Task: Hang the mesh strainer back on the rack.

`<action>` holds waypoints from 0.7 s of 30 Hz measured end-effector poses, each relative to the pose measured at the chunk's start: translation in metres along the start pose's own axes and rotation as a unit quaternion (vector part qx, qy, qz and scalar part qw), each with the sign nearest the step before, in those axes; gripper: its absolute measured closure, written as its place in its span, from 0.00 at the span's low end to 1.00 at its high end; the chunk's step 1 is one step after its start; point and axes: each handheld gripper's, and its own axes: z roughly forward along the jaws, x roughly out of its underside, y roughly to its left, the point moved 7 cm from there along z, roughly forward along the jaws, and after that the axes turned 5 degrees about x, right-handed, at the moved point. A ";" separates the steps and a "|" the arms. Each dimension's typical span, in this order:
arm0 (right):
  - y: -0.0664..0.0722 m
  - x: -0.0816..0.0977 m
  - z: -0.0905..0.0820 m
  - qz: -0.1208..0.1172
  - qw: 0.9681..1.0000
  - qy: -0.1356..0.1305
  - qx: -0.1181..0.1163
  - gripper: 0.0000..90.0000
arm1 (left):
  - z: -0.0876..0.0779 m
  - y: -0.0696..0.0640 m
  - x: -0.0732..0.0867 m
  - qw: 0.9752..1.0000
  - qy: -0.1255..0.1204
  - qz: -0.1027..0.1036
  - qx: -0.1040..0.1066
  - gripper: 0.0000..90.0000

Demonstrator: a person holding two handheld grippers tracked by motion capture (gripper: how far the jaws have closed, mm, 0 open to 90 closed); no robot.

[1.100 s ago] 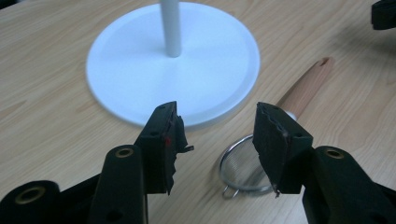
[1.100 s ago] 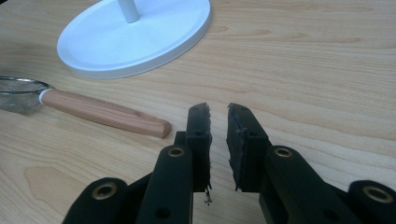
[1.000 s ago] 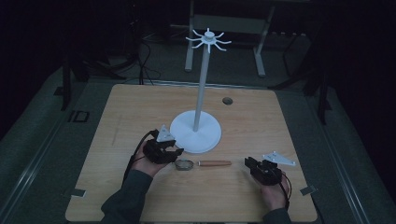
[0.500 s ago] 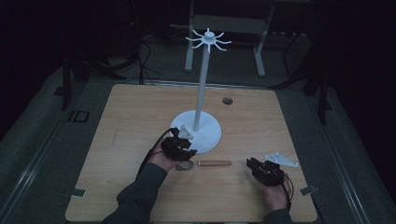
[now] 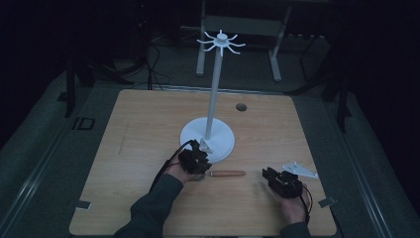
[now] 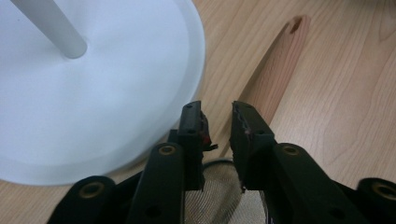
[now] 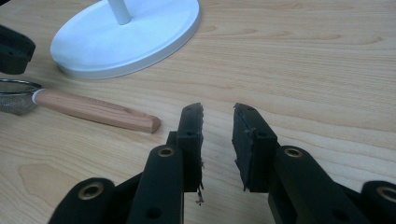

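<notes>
Wood-grain worktop (image 5: 148, 129) carries a white stand with a round flat base (image 5: 220, 135), a slim upright pole and a crown of hooked arms at the top (image 5: 221, 41). The left hand-held gripper (image 6: 218, 122) hovers with its jaws slightly parted and nothing between them; directly beneath its jaws lies the metal mesh bowl of a small strainer (image 6: 219, 196), whose light wooden handle (image 6: 280, 70) runs ahead and to the right of the jaws, while the stand's base sits just to their left. The right hand-held gripper (image 7: 218, 122) also has its jaws slightly apart and empty, low over bare wood, with the strainer handle's end ahead and to its left and the base farther ahead. A small dark round spot (image 5: 241, 106) lies beyond the stand.
</notes>
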 end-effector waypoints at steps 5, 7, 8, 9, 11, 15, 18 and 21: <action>-0.001 0.000 -0.001 0.002 1.000 -0.003 0.001 0.80 | -0.002 -0.002 0.006 1.000 0.006 0.008 -0.004 0.87; -0.001 0.000 -0.001 0.003 1.000 -0.003 0.002 0.80 | -0.004 -0.004 0.009 1.000 0.007 0.009 -0.005 0.88; -0.001 0.000 -0.001 0.003 1.000 -0.004 0.002 0.80 | -0.004 -0.005 0.011 1.000 0.007 0.010 -0.006 0.88; -0.001 0.000 -0.001 0.003 1.000 -0.004 0.002 0.80 | -0.004 -0.005 0.013 1.000 0.009 0.011 -0.007 0.88; -0.002 0.000 -0.002 0.004 1.000 -0.004 0.003 0.80 | -0.004 -0.007 0.017 1.000 0.009 0.010 -0.009 0.87; -0.002 0.000 -0.002 0.006 1.000 -0.005 0.004 0.80 | -0.005 -0.010 0.023 1.000 0.006 0.010 -0.010 0.86; -0.003 0.000 -0.003 0.008 1.000 -0.005 0.004 0.80 | -0.007 -0.013 0.027 1.000 0.005 0.011 -0.009 0.85; -0.004 -0.001 -0.003 0.008 1.000 -0.006 0.006 0.79 | -0.008 -0.016 0.029 1.000 0.007 0.018 -0.009 0.84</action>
